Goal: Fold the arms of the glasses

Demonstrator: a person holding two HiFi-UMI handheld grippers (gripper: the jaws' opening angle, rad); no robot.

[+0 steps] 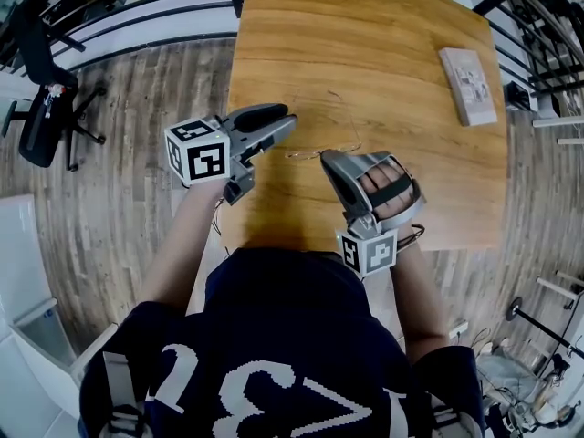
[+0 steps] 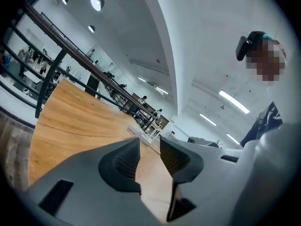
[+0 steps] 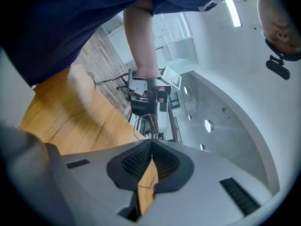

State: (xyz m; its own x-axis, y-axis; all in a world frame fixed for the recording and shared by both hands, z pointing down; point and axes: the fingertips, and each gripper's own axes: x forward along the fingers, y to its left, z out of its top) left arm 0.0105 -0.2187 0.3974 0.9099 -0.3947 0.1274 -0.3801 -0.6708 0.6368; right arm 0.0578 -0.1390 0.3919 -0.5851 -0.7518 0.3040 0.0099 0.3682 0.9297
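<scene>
Thin wire-framed glasses point(image 1: 339, 150) sit just over the wooden table point(image 1: 365, 44) near its front middle, arms reaching away from me. My right gripper point(image 1: 326, 158) is shut on one end of the frame; in the right gripper view point(image 3: 151, 149) the wire point(image 3: 146, 124) runs out from between the closed pads. My left gripper point(image 1: 287, 128) hovers just left of the glasses, pointing right, and stands open. In the left gripper view point(image 2: 150, 149) only bare table shows between its pads. The left gripper point(image 3: 149, 94) faces the right one across the frame.
A pale flat book or tile point(image 1: 468, 85) lies at the table's far right. The table's left edge runs close beside my left gripper, with wood floor beyond. An office chair point(image 1: 41, 108) stands far left. Black railings point(image 2: 70, 51) run behind the table.
</scene>
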